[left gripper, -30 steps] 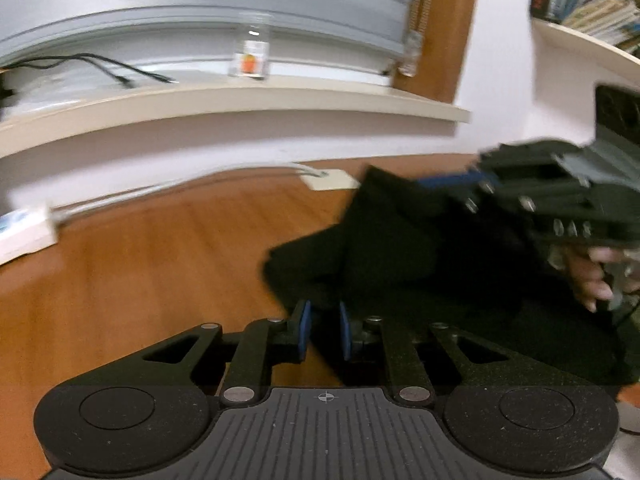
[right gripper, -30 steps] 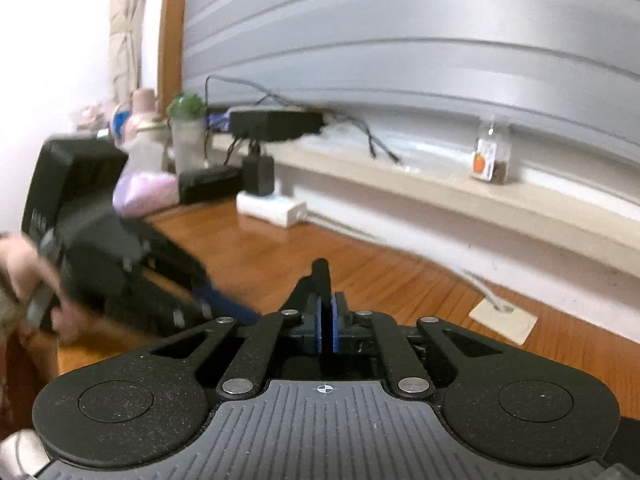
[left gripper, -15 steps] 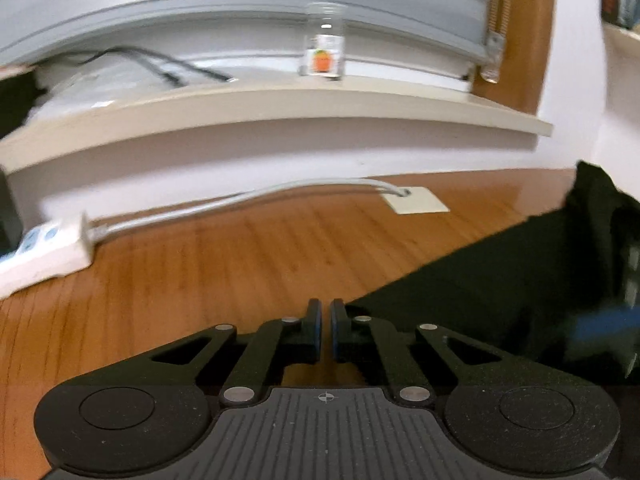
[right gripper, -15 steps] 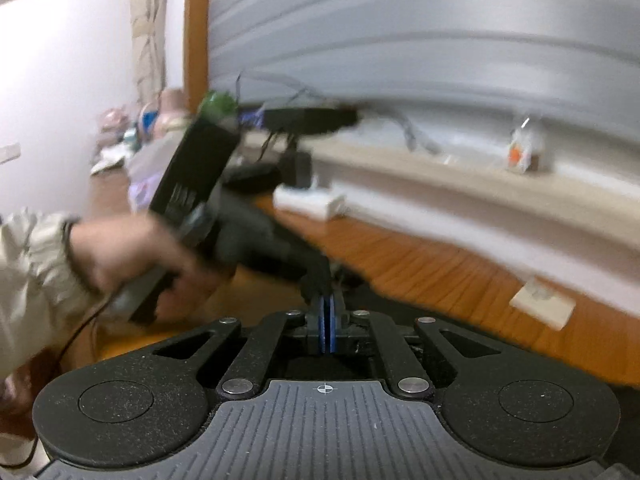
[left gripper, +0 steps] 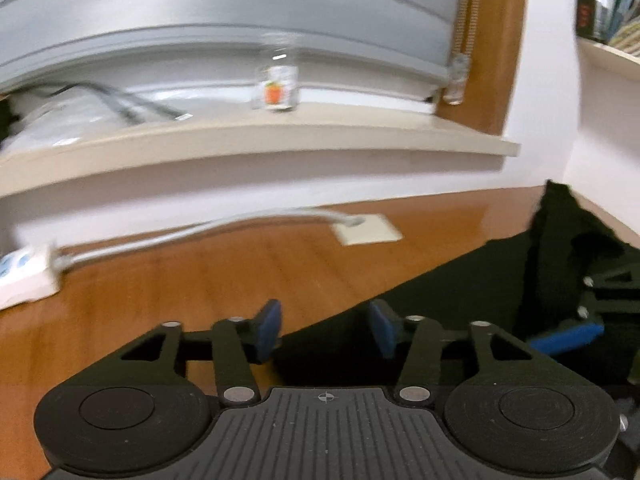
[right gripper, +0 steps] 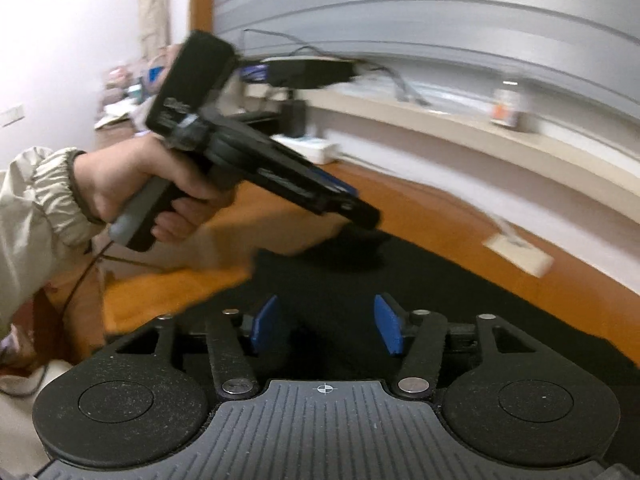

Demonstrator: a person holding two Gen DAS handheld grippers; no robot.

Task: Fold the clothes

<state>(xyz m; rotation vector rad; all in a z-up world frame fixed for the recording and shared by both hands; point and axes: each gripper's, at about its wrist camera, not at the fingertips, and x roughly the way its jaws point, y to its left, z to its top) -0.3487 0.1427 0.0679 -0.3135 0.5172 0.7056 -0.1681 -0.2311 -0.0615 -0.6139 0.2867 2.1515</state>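
A black garment (left gripper: 460, 284) lies spread on the wooden table (left gripper: 180, 288), its straight edge running diagonally from my left gripper to the right. My left gripper (left gripper: 326, 330) is open, its blue pads apart over the garment's near corner, with nothing between them. In the right wrist view the same black garment (right gripper: 420, 280) fills the lower right. My right gripper (right gripper: 326, 328) is open just above the cloth. A person's hand (right gripper: 152, 184) holds the left gripper (right gripper: 356, 210), whose tips hover over the garment's far edge.
A white power strip (left gripper: 24, 276) and its grey cable lie at the left, ending at a beige plate (left gripper: 366, 232). A small jar (left gripper: 276, 90) stands on the window ledge (left gripper: 240, 136). Black boxes and clutter (right gripper: 304, 72) sit at the table's far left end.
Both grippers were shut on the black garment and have now opened, letting it go. The garment has gone from a bunched heap to a flat spread. The left gripper has drawn back.
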